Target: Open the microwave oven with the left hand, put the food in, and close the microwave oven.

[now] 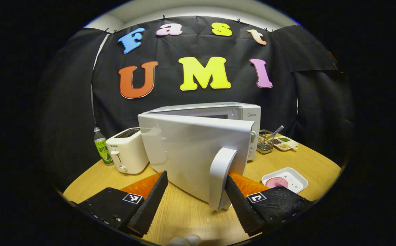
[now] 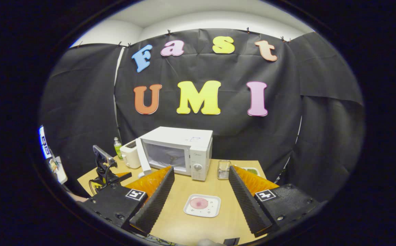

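**Door part open, food waiting on tray**

Left gripper (image 1: 195, 191) sits at the microwave door handle (image 1: 221, 177); fingers spread wide, the handle just inside my right-hand finger, nothing clamped; I read it as hooking the handle to swing the door (image 1: 191, 153), not pinching it; contact itself I cannot confirm. Door hinged on its left, part way open, cavity showing in the right gripper view on the microwave (image 2: 180, 150). Right gripper (image 2: 201, 193) hangs back over the table (image 2: 174, 218), fingers wide apart, holding nothing, lined up on the white tray (image 2: 202, 205) with the pink food (image 2: 199, 203); tray well in front of the oven, so 1 straight reach should do. Toaster (image 1: 126, 153) and bottle (image 1: 101, 147) stand left of the door; I judge the swing could crowd them.
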`<act>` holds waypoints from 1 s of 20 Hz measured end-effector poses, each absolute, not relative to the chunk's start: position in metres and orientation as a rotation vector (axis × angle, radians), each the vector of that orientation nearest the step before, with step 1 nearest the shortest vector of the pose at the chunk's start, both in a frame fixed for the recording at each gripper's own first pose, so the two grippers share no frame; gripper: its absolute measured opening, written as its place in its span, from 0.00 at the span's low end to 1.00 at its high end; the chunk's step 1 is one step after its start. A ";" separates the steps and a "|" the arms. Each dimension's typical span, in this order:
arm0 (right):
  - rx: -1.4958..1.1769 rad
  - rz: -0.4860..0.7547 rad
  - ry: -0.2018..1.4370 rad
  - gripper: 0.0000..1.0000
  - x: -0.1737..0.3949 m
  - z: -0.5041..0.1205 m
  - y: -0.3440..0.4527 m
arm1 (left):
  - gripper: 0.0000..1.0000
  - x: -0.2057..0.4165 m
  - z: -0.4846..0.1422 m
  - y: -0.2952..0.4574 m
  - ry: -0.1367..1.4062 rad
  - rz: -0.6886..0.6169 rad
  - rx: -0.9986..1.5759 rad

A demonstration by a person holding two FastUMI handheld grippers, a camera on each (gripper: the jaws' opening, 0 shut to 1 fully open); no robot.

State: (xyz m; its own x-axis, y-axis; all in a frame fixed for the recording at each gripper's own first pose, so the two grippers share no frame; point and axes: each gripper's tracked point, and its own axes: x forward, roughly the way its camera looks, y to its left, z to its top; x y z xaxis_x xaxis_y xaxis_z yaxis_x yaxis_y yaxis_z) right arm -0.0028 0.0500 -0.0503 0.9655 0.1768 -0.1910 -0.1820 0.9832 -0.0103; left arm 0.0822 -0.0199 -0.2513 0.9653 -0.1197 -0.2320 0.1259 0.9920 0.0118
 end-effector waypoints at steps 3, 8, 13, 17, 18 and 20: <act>-0.031 0.196 0.195 0.96 -0.004 -0.055 0.060 | 0.95 0.073 -0.252 -0.005 0.240 -0.107 0.049; -0.005 0.234 0.212 1.00 -0.008 -0.066 0.078 | 0.95 0.050 -0.251 0.039 0.247 -0.051 0.046; 0.006 0.253 0.220 1.00 -0.009 -0.072 0.094 | 0.95 0.028 -0.252 0.098 0.259 0.040 0.055; 0.018 0.277 0.221 0.96 -0.008 -0.076 0.107 | 0.96 0.016 -0.257 0.133 0.288 0.069 -0.011; 0.020 0.279 0.226 1.00 -0.007 -0.078 0.108 | 0.96 0.014 -0.256 0.138 0.292 0.071 -0.020; 0.023 0.282 0.235 1.00 -0.006 -0.083 0.109 | 0.95 0.012 -0.258 0.144 0.305 0.069 -0.037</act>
